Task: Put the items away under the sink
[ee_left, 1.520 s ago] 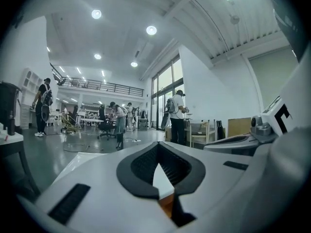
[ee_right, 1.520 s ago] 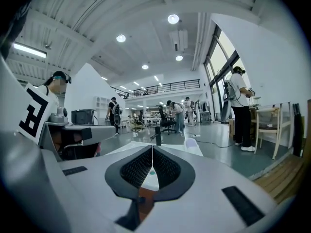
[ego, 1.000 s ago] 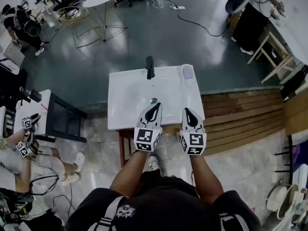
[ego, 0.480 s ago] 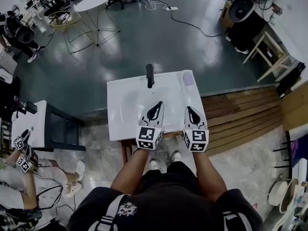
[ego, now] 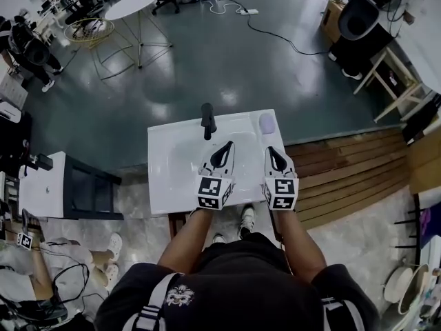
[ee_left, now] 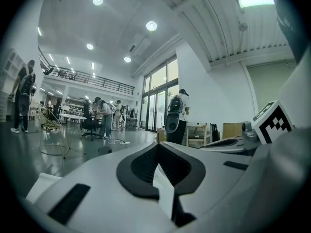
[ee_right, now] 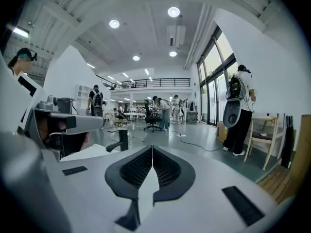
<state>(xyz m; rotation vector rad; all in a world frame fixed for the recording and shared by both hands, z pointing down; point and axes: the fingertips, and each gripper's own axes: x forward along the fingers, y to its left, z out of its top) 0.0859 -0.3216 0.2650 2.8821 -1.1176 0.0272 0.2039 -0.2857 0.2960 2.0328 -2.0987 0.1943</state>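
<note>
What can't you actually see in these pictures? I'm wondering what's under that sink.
Space under the sink: head view looks down on it, so the sink's own top hides it; both gripper views look out above it.
Items to put away: none shows in any view.
Pale purple thing on the sink's far right corner: head view, too small to identify.
</note>
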